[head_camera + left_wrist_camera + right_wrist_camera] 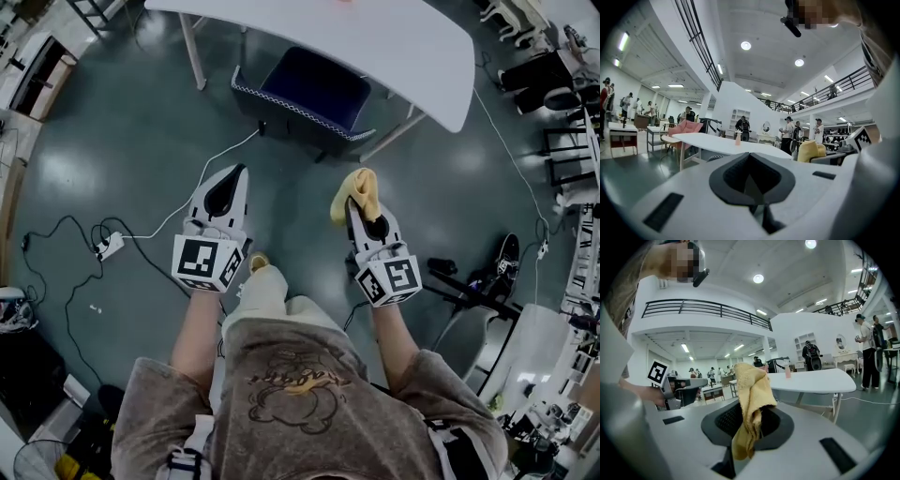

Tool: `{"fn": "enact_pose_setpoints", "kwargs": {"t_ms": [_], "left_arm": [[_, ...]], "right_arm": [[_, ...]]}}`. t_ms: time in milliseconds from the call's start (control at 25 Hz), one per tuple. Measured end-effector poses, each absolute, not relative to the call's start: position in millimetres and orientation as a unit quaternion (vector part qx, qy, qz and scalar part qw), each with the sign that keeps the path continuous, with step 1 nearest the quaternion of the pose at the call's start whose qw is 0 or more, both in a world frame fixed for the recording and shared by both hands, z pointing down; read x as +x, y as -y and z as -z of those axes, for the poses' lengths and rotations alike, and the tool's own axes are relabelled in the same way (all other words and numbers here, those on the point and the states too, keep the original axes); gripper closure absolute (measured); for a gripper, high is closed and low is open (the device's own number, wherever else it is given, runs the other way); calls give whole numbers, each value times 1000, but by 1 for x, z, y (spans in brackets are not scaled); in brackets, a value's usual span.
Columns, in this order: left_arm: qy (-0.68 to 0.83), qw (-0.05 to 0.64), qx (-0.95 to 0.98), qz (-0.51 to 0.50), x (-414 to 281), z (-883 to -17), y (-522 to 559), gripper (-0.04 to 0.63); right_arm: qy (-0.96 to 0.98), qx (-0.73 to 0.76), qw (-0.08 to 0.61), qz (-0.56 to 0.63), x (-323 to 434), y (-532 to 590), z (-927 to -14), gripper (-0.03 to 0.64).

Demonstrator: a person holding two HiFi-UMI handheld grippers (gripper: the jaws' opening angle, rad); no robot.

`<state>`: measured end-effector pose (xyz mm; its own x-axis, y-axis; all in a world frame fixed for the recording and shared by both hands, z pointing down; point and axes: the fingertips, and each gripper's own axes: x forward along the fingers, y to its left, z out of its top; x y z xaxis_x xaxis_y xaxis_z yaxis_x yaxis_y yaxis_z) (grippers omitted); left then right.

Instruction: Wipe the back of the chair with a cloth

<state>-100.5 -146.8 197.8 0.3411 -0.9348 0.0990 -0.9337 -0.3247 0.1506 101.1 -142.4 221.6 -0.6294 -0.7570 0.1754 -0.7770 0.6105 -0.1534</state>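
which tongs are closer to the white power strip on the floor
Left. The left tongs hover right of the power strip; the right tongs, holding the cloth, are farther right.

Big open indoor hall used as a shared workspace.
A railed mezzanine runs overhead; people stand among scattered tables; cables and a power strip trail across the polished grey floor.

Head view steeply down; both gripper views level, toward same table.
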Motion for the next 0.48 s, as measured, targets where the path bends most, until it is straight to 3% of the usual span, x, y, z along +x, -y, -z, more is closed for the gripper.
{"fn": "enact_pose_setpoints", "kwargs": {"t_ms": [480], "left_arm": [[579, 74, 812, 25, -87, -371, 163, 588]], "right_arm": [[907, 412, 28, -85, 102, 165, -370, 548]]}}
